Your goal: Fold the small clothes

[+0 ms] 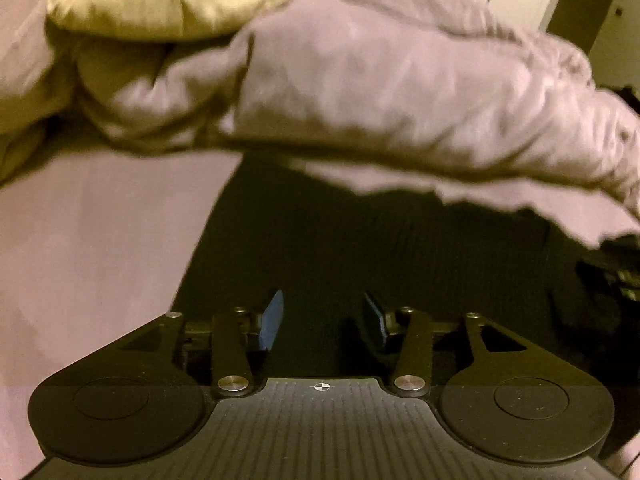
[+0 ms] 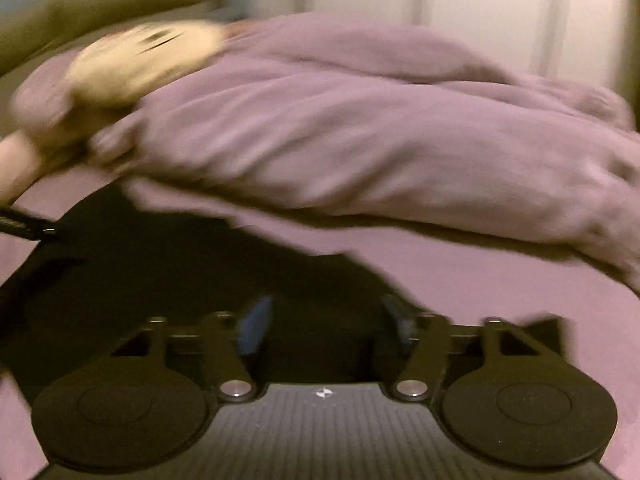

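Observation:
A black garment (image 1: pixel 360 248) lies flat on the lilac bed sheet (image 1: pixel 88 260). It also shows in the right wrist view (image 2: pixel 180 272). My left gripper (image 1: pixel 322 320) is open, low over the garment, with blue pads (image 1: pixel 272 320) apart. My right gripper (image 2: pixel 324 320) is open too, with blue pads (image 2: pixel 254 328) apart over the garment's right part. Neither holds anything. The right view is motion-blurred.
A bunched lilac duvet (image 1: pixel 400 92) lies just beyond the garment, also in the right wrist view (image 2: pixel 360 132). A cream plush toy (image 1: pixel 172 0) rests on it at the left, also seen from the right wrist (image 2: pixel 152 56). White cupboard doors (image 2: pixel 480 8) stand behind.

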A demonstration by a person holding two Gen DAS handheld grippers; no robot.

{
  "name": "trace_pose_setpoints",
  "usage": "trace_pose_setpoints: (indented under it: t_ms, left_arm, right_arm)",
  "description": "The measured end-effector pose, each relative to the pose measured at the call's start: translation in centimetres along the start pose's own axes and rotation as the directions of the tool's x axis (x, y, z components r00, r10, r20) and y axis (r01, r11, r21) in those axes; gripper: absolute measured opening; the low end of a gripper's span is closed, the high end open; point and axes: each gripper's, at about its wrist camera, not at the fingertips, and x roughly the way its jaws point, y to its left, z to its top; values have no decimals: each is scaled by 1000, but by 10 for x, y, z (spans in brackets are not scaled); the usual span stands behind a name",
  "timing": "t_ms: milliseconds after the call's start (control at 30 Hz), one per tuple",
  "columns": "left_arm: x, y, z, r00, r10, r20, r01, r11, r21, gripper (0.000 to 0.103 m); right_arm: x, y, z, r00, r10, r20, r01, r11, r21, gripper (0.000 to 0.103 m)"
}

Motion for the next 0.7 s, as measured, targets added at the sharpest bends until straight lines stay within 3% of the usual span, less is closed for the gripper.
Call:
trace_pose_setpoints:
  t_ms: [100, 200, 300, 367, 433, 533, 633, 700]
  left_arm:
    - [2, 5, -12, 999, 25, -28, -25, 1000, 4, 50]
    - [-3, 6, -15, 1000, 17, -19, -16, 1000, 19, 52]
    - [-9, 10, -15, 1000, 17, 1, -17, 1000, 17, 57]
    - [-11, 18, -16, 1000, 27, 0, -27, 1000, -14, 58]
    - [-12, 26, -16, 1000, 24, -5, -25, 999, -42, 58]
    - [-13, 34, -16, 999, 52, -15, -53, 994, -93, 61]
    - [-15, 35, -16, 998, 52, -18, -54, 991, -120, 69]
    - [-18, 32, -16, 999, 44, -8, -44, 992, -118, 70]
  right_arm:
    - [24, 20, 6, 997, 61, -56, -65, 996, -62, 68]
    - [51, 28, 8, 991, 54, -126, -66, 993, -95, 72]
    - [65, 28, 3, 977, 96, -190, -111, 991, -69, 74]
    - [61, 30, -3, 979, 93, -184, -107, 992, -68, 64]
    - [56, 33, -7, 979, 95, -183, -110, 991, -75, 42]
    - [52, 42, -5, 982, 65, -176, -89, 987, -132, 23]
    - [51, 50, 0, 986, 19, -164, -50, 982, -182, 12]
    - [50, 55, 5, 991, -36, -130, 6, 976, -219, 10]
